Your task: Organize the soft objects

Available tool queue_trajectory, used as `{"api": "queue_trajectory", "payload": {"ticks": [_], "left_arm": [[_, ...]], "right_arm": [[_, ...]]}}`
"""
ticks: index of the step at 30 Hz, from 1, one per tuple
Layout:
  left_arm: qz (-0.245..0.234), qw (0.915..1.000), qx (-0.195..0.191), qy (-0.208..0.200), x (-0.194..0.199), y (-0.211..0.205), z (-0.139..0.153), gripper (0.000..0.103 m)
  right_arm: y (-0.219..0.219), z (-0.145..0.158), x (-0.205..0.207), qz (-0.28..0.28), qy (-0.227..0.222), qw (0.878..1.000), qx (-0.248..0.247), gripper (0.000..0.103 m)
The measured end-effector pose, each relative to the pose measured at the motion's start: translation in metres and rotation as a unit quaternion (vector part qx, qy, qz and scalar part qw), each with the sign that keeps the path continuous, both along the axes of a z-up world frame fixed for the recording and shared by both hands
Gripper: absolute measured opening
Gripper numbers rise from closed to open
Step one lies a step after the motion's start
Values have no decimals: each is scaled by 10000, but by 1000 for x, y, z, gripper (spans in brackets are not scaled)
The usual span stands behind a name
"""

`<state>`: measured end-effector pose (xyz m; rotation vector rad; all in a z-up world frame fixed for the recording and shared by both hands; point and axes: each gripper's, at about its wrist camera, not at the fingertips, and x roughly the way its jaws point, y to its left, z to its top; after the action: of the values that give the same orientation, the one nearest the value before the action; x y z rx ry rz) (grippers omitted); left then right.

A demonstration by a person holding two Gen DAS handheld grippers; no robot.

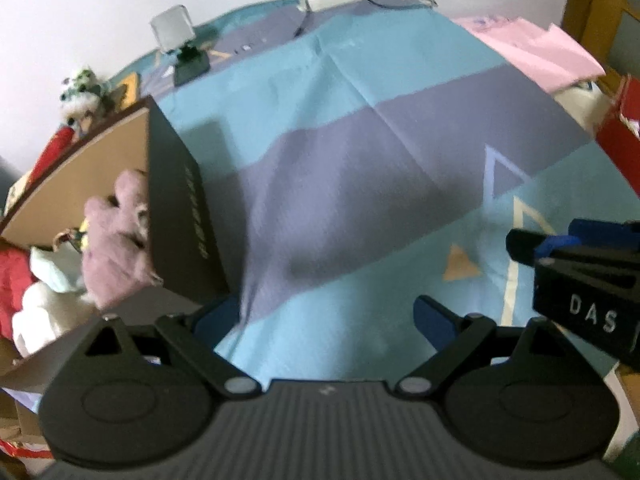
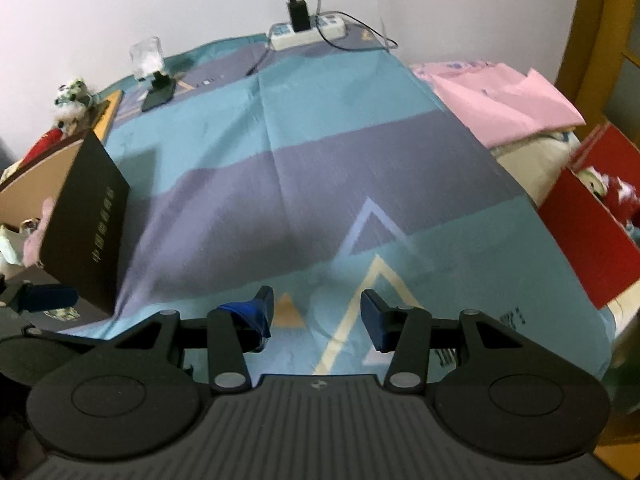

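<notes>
A dark brown box stands open at the left of the bed, with a pink plush toy, a white one and a red one inside. In the right wrist view the same box is at the left edge. A red box at the right holds more soft toys. My left gripper hovers open over the blue and purple sheet, nothing between its fingers. My right gripper is also open and empty above the triangle pattern; it shows as well in the left wrist view.
A green-and-white plush toy sits behind the brown box. A small lamp on a black stand, a power strip with a charger and cables lie at the far edge by the wall. Folded pink cloth lies at the right.
</notes>
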<state>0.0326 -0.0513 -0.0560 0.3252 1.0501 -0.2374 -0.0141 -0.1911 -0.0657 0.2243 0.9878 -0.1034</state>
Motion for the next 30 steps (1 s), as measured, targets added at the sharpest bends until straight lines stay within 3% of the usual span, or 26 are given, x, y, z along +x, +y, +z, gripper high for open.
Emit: {"api": "queue_trajectory", "payload": {"ticks": [9, 18, 30], "left_arm": [[674, 9974, -95, -244, -3, 40, 26, 94], [1397, 9874, -241, -703, -1, 133, 67, 94], [1972, 9750, -227, -994, 15, 240, 71, 94]], "right_arm": [[28, 22, 14, 541, -350, 9977, 224, 32], [100, 58, 31, 1104, -820, 9901, 281, 32], [197, 77, 53, 1617, -1167, 9797, 213, 32]]}}
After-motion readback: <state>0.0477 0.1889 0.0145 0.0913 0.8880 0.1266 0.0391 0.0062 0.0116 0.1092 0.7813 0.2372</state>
